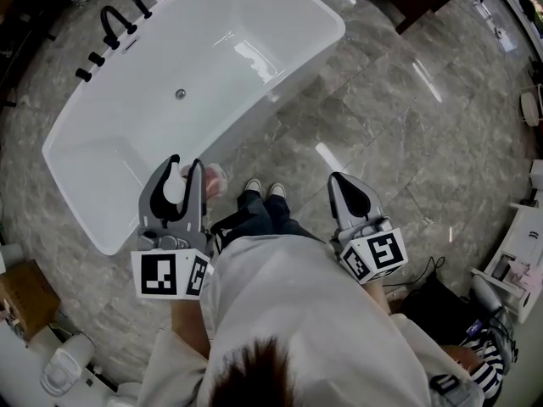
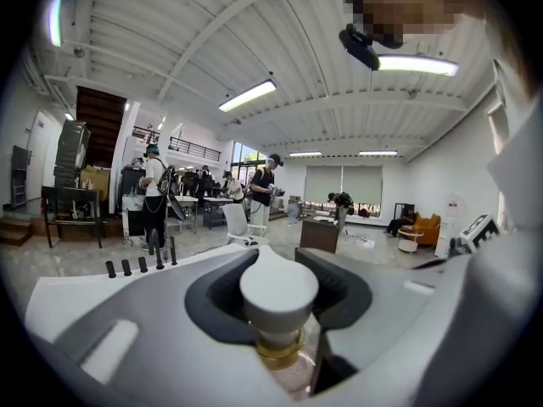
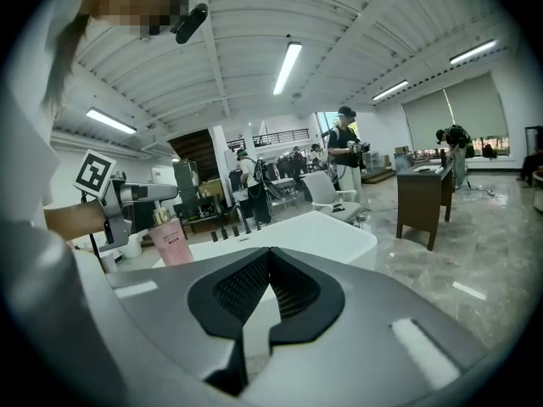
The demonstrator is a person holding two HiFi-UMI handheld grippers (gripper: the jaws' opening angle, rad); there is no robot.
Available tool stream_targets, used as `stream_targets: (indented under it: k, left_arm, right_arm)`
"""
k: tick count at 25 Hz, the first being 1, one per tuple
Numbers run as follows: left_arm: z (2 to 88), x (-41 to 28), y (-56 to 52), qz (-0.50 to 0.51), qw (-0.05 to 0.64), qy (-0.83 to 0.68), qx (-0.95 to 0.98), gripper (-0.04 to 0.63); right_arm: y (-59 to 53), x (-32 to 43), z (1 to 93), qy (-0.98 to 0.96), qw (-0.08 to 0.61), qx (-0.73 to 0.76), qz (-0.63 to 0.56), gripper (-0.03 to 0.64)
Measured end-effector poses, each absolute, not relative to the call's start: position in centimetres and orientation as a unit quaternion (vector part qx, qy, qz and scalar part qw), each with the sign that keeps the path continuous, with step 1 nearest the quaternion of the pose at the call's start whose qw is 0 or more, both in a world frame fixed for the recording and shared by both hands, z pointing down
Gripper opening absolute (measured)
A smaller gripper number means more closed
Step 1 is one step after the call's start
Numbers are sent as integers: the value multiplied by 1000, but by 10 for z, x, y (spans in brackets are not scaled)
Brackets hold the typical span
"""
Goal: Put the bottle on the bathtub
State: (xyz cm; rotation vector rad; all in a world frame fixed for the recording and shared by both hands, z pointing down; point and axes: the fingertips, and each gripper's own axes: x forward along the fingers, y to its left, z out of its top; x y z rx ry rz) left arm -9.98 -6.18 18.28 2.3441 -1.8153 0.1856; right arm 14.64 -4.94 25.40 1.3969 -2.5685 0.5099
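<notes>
Tools: 2. Left tool (image 1: 187,163) is clamped near the top of 1 pink bottle (image 2: 278,299), with the white cap up between its jaws and the body below them. Right tool (image 1: 340,179): jaws together, nothing between them, well apart from the bottle. Bathtub (image 1: 280,24): 1, white, just ahead of the left tool.

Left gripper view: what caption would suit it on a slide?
Left gripper clamps a bottle below its white cap, with the bathtub ahead.
</notes>
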Motion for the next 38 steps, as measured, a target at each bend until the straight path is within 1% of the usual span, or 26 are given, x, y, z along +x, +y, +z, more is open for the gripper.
stream_targets:
  k: [11, 19, 26, 33, 38]
  left_arm:
    - [203, -102, -90, 87, 94, -559, 819, 181]
    - [246, -92, -118, 111, 105, -515, 843, 181]
    - [303, -73, -143, 133, 123, -475, 861, 181]
    - [377, -50, -156, 159, 139, -440, 873, 181]
    - [433, -27, -161, 166, 168, -418, 877, 181]
  right_arm:
    - [-61, 126, 255, -848, 94, 490, 180, -2]
    - [-72, 121, 272, -837, 113, 501, 189, -2]
    - [-82, 115, 302, -828, 124, 503, 213, -2]
    - [-94, 112, 317, -822, 109, 513, 221, -2]
    - [-94, 112, 340, -809, 101, 524, 245, -2]
